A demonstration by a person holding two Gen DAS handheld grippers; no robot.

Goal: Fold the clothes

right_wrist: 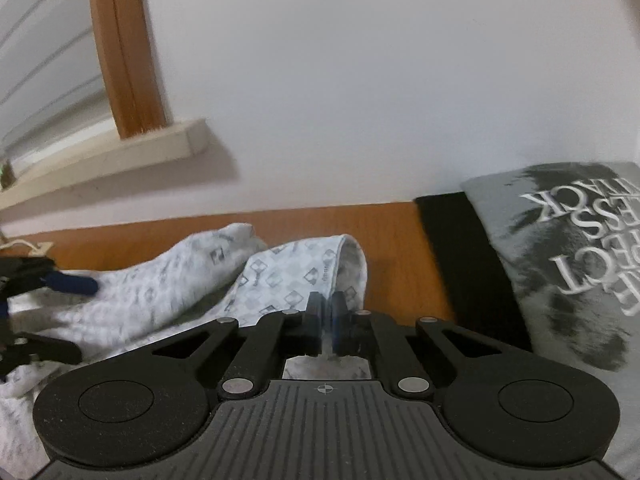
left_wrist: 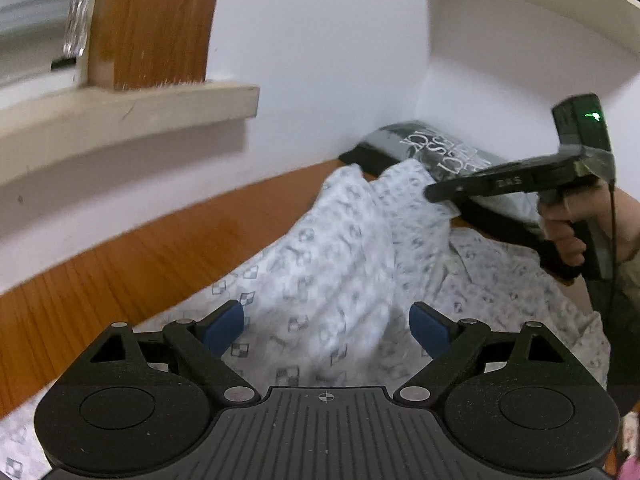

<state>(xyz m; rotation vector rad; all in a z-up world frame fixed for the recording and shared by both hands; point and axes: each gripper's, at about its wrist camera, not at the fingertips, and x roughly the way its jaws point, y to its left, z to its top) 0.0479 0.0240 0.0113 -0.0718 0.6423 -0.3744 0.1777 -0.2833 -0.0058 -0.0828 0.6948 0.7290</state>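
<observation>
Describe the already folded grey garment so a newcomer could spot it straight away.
Start at the wooden table against the white wall and follow it to the right-hand corner. There lies the folded grey T-shirt, on top of a black folded garment. Unlike the white patterned shirt beside it, it is dark grey with large white lettering.
</observation>
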